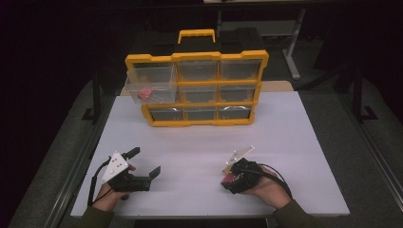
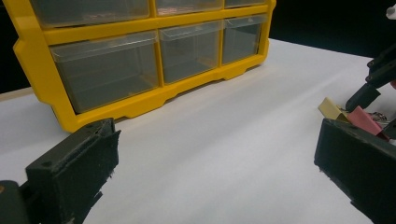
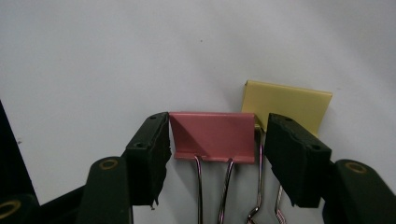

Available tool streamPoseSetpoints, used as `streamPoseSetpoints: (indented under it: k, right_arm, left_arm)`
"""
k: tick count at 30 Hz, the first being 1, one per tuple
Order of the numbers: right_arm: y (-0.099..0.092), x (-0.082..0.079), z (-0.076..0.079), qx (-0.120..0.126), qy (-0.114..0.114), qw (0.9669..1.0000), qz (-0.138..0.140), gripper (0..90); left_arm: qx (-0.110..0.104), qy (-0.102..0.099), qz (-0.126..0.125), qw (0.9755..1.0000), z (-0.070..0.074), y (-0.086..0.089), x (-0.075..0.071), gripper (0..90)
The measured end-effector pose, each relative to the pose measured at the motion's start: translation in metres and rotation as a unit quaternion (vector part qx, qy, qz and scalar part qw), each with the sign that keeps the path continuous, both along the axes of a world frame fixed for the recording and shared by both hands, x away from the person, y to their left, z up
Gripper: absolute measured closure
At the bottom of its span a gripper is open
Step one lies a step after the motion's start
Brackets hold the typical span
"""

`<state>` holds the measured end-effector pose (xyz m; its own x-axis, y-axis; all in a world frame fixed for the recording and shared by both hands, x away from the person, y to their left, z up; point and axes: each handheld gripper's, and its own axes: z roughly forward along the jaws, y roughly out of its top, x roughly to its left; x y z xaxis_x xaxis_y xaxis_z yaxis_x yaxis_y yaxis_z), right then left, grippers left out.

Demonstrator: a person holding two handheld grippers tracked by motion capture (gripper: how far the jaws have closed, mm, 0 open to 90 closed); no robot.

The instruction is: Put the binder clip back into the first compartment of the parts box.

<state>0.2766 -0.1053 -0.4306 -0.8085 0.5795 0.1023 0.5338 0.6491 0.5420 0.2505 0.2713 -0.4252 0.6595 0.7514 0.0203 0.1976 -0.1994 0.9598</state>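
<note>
White tabletop [image 1: 294, 142] carries one yellow plastic organiser cabinet [image 1: 196, 88] with a yellow carry handle on top, standing upright at the far side. The cabinet holds nine clear plastic drawers in three rows of three. Eight sit pushed in; one, the clear top-left drawer [image 1: 151, 83], is pulled out toward the person, and one small pink item [image 1: 145, 93] lies inside it, too blurred to identify.

Two hand-held black grippers rest at the near edge, well apart from each other. Left gripper [image 1: 145, 164]: jaws spread wide, nothing between them, pointed toward the cabinet's bottom row in the left gripper view. Right gripper [image 3: 215, 151]: angled down at the tabletop, jaws at a medium gap and straddling one pink metal binder clip [image 3: 213, 135]. One jaw sits at the clip's left edge; the other stands just off its right edge with a sliver of gap, so no firm pinch shows.

Two binder clips counted in all, both lying flat on the tabletop at the near right: the pink one between the jaws, and one yellow metal binder clip [image 3: 289, 103] just beside and behind it, partly covered by the right-hand jaw. Each has two wire handles pointing back toward the gripper.
</note>
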Motion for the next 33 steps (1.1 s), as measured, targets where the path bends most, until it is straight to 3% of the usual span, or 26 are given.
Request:
streamPoseSetpoints:
  k: [12, 33]
  right_arm:
    - [0.0015, -0.0016, -0.0026, -0.017, -0.005, 0.9998, 0.001, 44.6]
    - [-0.0072, 0.0018, 0.0040, 0.003, 0.013, 0.9999, 0.000, 48.9]
  left_arm:
    - [0.000, 0.001, 0.000, 1.0000, 0.0000, -0.0001, -0.0001, 0.0]
    - [0.000, 0.000, -0.001, 1.0000, 0.0000, -0.0001, -0.0001, 0.0]
